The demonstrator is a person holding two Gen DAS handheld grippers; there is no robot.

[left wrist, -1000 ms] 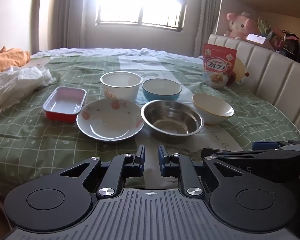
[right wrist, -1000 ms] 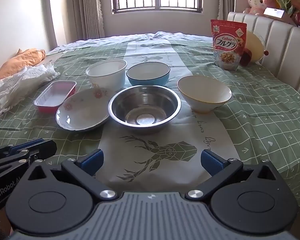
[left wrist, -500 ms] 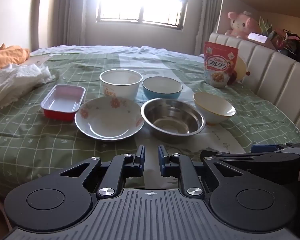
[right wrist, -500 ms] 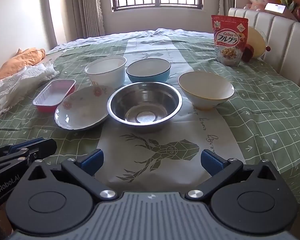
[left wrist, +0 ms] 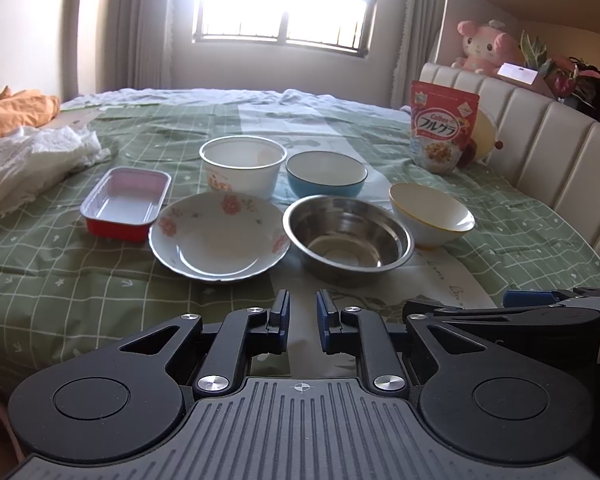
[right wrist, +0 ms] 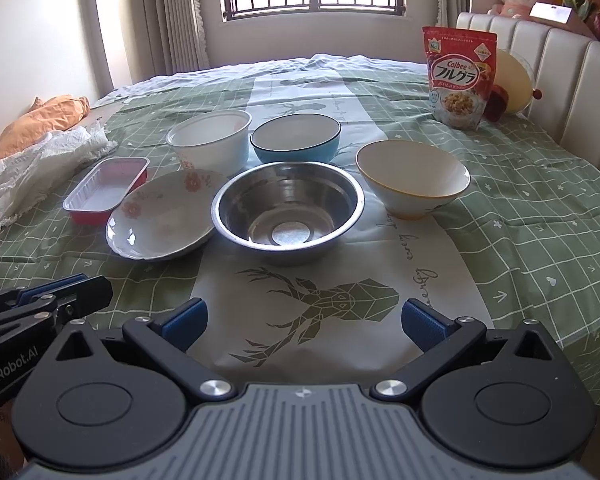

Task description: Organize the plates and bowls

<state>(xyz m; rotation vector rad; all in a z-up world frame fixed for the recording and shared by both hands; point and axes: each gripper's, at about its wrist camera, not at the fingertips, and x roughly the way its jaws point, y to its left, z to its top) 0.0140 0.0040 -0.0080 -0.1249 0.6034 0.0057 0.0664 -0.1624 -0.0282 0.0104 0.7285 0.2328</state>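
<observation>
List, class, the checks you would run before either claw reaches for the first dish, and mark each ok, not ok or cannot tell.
1. Right claw open and empty: ok.
2. Left claw open wide enough to take a rim: not ok, it is nearly shut with nothing held.
3. Steel bowl empty: ok.
4. Flowered plate empty: ok.
5. Blue bowl and white tub upright: ok.
6. Cracks or chips in the yellow-rimmed bowl: cannot tell.
</observation>
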